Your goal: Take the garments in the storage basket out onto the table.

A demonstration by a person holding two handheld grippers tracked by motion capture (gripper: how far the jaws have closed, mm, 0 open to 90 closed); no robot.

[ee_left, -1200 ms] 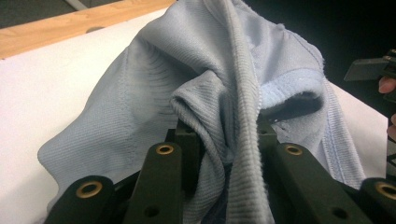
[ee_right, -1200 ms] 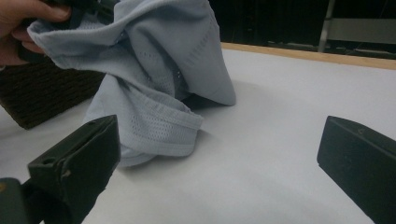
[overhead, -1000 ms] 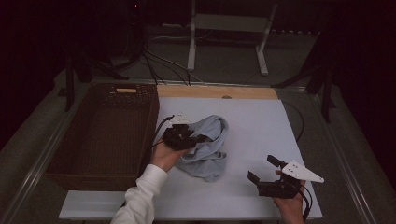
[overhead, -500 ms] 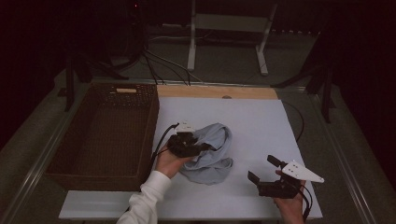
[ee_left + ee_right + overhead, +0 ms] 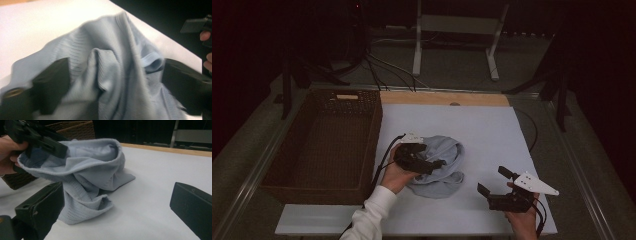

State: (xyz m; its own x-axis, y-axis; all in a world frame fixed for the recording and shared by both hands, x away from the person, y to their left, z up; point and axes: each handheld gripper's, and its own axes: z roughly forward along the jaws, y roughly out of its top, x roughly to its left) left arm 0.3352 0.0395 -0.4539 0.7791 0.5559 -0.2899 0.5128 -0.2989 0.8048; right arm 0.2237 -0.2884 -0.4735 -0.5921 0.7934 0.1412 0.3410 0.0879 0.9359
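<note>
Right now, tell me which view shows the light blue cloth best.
The right gripper view: the whole cloth shows from the side, its top lifted by the left gripper. The left gripper view gives only blurred folds; the high view shows it small and part covered.

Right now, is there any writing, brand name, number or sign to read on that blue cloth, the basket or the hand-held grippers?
None can be read.
Light blue cloth: plain knit, no print.
Wicker basket: a pale tag on its far rim, too small to read.
Left gripper and right gripper: no legible marks.

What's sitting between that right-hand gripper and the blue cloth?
Nothing: bare white table separates the right gripper from the cloth, seen in the high view.
</note>
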